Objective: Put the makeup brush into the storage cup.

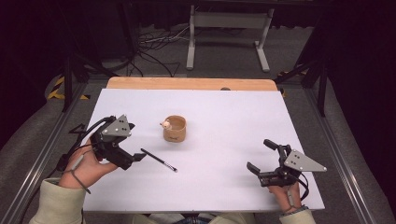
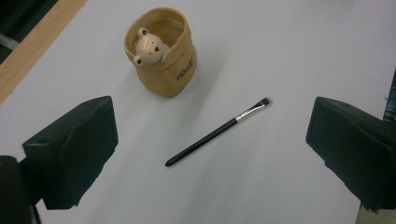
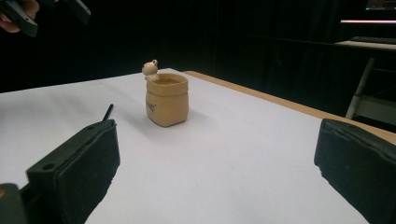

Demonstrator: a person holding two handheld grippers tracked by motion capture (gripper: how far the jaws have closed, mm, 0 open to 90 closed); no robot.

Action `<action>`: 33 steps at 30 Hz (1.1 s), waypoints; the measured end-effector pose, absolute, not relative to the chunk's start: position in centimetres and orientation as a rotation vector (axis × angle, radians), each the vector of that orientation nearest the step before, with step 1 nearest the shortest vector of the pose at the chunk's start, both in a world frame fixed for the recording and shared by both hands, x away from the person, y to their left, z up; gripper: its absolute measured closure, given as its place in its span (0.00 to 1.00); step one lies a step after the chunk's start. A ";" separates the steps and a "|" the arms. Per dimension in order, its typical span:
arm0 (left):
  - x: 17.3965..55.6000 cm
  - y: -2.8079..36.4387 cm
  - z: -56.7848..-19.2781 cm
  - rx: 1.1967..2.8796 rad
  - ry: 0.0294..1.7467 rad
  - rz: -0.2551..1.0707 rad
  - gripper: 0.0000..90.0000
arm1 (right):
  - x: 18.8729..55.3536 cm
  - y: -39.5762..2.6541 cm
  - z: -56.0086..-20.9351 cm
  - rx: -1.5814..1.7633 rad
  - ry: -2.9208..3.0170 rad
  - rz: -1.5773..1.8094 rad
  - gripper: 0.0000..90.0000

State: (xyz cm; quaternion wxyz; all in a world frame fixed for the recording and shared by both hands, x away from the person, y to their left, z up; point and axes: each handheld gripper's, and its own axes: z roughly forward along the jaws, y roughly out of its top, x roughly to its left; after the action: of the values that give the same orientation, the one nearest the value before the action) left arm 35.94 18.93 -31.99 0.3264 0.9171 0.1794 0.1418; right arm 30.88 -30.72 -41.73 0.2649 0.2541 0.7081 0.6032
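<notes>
A tan sack-shaped cup with a small bear head on its rim stands on the white table. A thin black makeup brush lies flat just in front and to the left of the cup. My left gripper hovers left of the brush, open and holding nothing. In the left gripper view the brush and the cup lie beyond the wide-apart jaws of that gripper. My right gripper is open near the front right of the table, aimed at the cup, with nothing between its fingers.
A wooden strip runs along the table's far edge. Beyond it, on the floor, are a white metal stand and loose cables. Metal rails flank both sides of the table.
</notes>
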 end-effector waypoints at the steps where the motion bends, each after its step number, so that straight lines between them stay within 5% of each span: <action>1: 36.1 18.8 -32.1 2.418 0.475 0.375 0.03 | 30.9 -30.8 -41.7 0.686 1.911 1.630 0.01; 33: 40.7 14.9 -33.2 2.821 0.454 0.316 0.03 | 30.8 -30.9 -41.9 0.714 1.919 1.617 0.01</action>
State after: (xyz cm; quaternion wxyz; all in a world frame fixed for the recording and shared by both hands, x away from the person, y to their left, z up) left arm 40.66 14.88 -33.22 0.1330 0.9726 0.1566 0.1090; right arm 30.78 -30.94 -41.88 0.2631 0.2640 0.7095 0.5981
